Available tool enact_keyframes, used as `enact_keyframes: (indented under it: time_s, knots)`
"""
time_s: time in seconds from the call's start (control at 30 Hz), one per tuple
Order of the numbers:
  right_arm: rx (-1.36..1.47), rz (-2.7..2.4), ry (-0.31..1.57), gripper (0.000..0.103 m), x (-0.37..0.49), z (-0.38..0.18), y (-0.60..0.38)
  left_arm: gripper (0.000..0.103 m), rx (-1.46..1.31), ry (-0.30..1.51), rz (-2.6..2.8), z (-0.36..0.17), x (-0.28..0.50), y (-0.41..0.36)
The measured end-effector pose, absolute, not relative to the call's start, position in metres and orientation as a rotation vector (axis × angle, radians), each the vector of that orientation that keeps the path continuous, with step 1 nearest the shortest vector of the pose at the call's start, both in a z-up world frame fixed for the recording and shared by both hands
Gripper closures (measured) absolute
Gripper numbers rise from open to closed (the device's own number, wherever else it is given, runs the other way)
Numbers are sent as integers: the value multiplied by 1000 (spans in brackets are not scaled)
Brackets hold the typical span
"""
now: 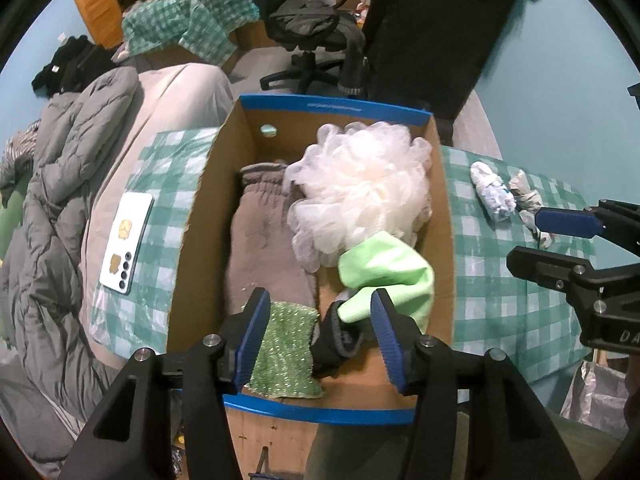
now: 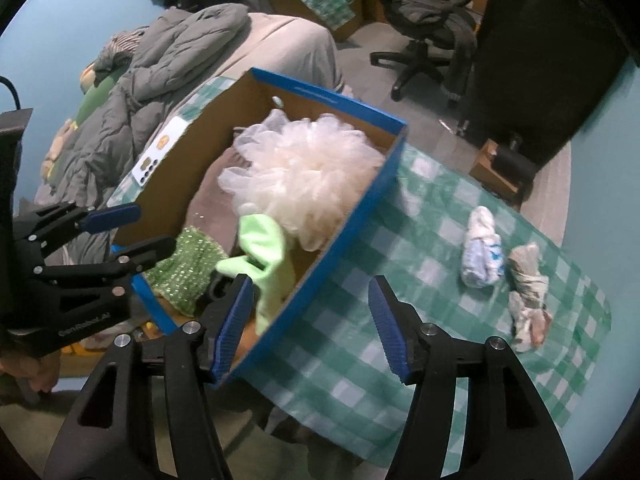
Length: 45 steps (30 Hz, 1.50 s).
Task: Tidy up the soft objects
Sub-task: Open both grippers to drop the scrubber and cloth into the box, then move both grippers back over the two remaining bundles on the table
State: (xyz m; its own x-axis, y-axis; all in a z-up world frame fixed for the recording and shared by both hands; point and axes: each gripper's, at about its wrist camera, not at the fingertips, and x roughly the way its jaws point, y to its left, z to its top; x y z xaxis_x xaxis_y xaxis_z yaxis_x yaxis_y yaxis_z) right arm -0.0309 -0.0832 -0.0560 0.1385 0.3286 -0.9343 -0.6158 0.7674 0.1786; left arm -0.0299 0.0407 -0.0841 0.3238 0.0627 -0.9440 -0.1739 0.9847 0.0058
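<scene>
**Soft goods, boxed and loose: holdings at time of record**

Left gripper (image 1: 318,334): jaws apart, nothing clamped; hung above the near end of the cardboard box (image 1: 192,240). Green scrub pad (image 1: 282,350) and black glove (image 1: 340,340) lay beneath the gap, untouched by the pads.

Right gripper (image 2: 312,320): jaws apart, empty; stood over the box's right wall (image 2: 340,240), one finger inside the box, the other over the checked cloth (image 2: 420,248).

Box contents: scrub pad and black glove at the near end; light green cloth (image 1: 386,266) draped beside them against the right wall; white mesh bath pouf (image 1: 360,188) filling the far right portion; grey towel (image 1: 264,240) along the left side.

Outside the box, on the checked cloth toward its right edge: two bundles just beside one another, one white with blue print (image 2: 482,248), one grey-white and knotted (image 2: 528,292).

Left of the box on the cloth: white phone (image 1: 126,242), face down.

Beyond: grey duvet (image 1: 72,152), office chair (image 1: 316,28).
</scene>
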Motion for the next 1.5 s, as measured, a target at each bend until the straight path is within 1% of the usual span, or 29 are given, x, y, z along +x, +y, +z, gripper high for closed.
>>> enact_keyframes:
  time_s: [0.13,0.27,0.3,0.57,0.83,1.03,1.43,1.5]
  knots:
    - [-266,663,1262,42,-28,-54,-102,40,-82,1220,144,-80,-26,27]
    - [-258,630,1266,40,-26,-56,-121,37,-74,1214,125,-76,-23,13]
    - [-254,621,1267,40,-25,-56,-126,34,-69,1212,119,-75,-22,8]
    - [-237,552,1281,40,-19,-58,-169,33,-36,1215,76,-74,-12,-21]
    - [-216,493,1286,40,-13,-58,-211,28,-7,1213,32,-73,1,-50]
    - [-201,440,1292,39,-6,-61,-243,27,-5,1216,0,-73,13,-71]
    - [-191,383,1301,39,12,-73,-292,26,33,1228,-36,-84,38,-114]
    - [-193,385,1299,39,16,-75,-297,24,39,1237,-42,-88,43,-120]
